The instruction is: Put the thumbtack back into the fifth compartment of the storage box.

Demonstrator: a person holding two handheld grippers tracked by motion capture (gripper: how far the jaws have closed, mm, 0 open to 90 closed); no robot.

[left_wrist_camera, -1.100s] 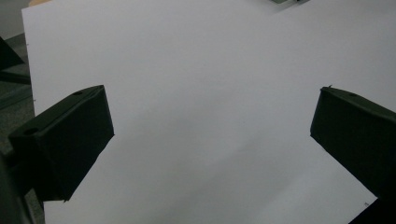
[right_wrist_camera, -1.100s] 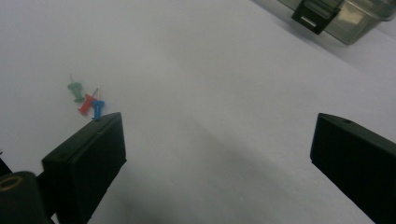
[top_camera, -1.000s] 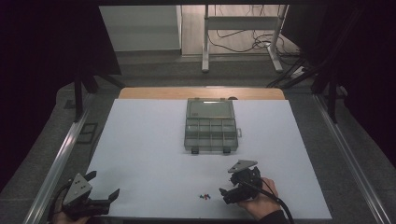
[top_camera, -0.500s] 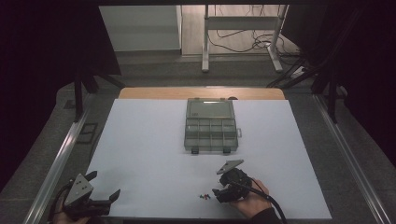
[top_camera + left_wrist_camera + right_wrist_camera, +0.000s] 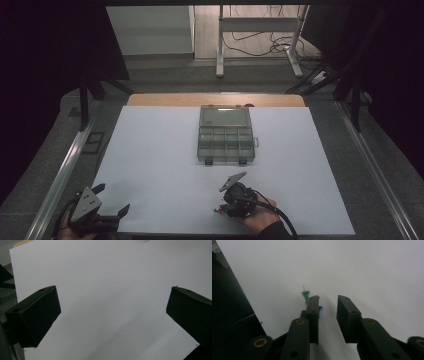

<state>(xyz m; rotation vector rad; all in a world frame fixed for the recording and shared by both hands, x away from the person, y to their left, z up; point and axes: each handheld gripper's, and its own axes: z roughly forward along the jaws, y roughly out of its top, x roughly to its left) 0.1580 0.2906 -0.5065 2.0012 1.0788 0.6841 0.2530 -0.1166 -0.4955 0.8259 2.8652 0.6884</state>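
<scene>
White paper covers the table (image 5: 160, 150), and on its near part, just ahead of the person's right hand, lie two small push pins. In the right gripper view a green push pin (image 5: 306, 295) lies on the sheet just beside the tip of one jaw, on its outer side, while a blue push pin (image 5: 320, 308) sits against that jaw's inner face, between the two jaws. The right gripper (image 5: 327, 302) has just been closing; its jaws now stand narrow with a gap left, and the far jaw is clear of the blue pin, so nothing is pinched yet. In the high view this gripper (image 5: 222, 209) points toward the near left, with the pins as tiny specks at its tip. A clear compartment box (image 5: 226, 134) rests further back on the sheet, well apart from both hands. At the near left corner the left gripper (image 5: 107, 205) hovers with its jaws spread wide over bare paper, holding nothing.
</scene>
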